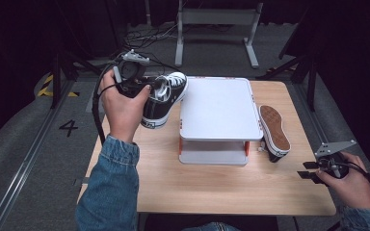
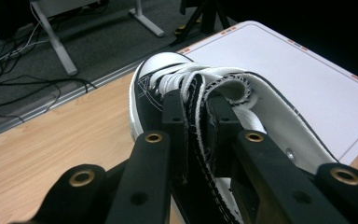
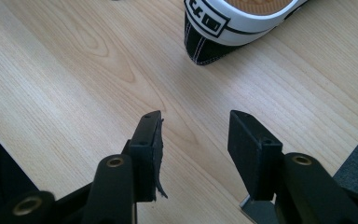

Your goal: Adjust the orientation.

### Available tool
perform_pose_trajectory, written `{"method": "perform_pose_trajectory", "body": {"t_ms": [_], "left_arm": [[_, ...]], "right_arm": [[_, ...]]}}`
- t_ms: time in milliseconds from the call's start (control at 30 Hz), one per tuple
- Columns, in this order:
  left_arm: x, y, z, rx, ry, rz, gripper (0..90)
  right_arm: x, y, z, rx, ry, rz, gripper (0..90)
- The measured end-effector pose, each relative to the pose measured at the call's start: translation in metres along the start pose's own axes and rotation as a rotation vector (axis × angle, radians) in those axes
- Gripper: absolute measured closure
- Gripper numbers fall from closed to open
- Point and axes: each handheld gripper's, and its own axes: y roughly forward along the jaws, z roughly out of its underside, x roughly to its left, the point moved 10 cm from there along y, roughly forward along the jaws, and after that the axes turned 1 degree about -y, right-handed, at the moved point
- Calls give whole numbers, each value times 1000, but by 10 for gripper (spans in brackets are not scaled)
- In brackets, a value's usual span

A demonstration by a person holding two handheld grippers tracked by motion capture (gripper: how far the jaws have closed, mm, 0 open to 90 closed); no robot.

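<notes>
A black high-top sneaker [image 1: 166,96] with white laces hangs above the table's left rear, beside the white rack. My left gripper [image 1: 142,82] is shut on the sneaker's ankle collar [image 2: 200,100], pinching the fabric between both jaws. A second black sneaker [image 1: 274,132] lies on its side to the right of the rack, its tan sole up; its heel [image 3: 223,28] shows in the right gripper view. My right gripper [image 1: 308,171] stands open at the table's right front edge, a short way from that heel, with nothing between its fingers [image 3: 149,144].
A white two-tier rack [image 1: 220,108] with orange posts stands in the middle of the wooden table [image 1: 207,187]. Beyond the table are metal frame legs [image 1: 178,38] and cables on a grey floor. The right gripper sits close to the table's right edge.
</notes>
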Motion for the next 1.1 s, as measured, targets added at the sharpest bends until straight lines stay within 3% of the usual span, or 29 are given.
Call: {"method": "perform_pose_trajectory", "body": {"t_ms": [600, 933, 1100], "left_arm": [[-31, 50, -27, -17, 12, 16, 803], [-40, 79, -31, -24, -9, -16, 803], [-39, 89, -30, -40, -27, -52, 802]], "right_arm": [[-1, -1, -1, -12, -4, -8, 555], [-1, -4, 0, -18, -2, -11, 554], [-2, -4, 0, -21, -5, -13, 552]]}}
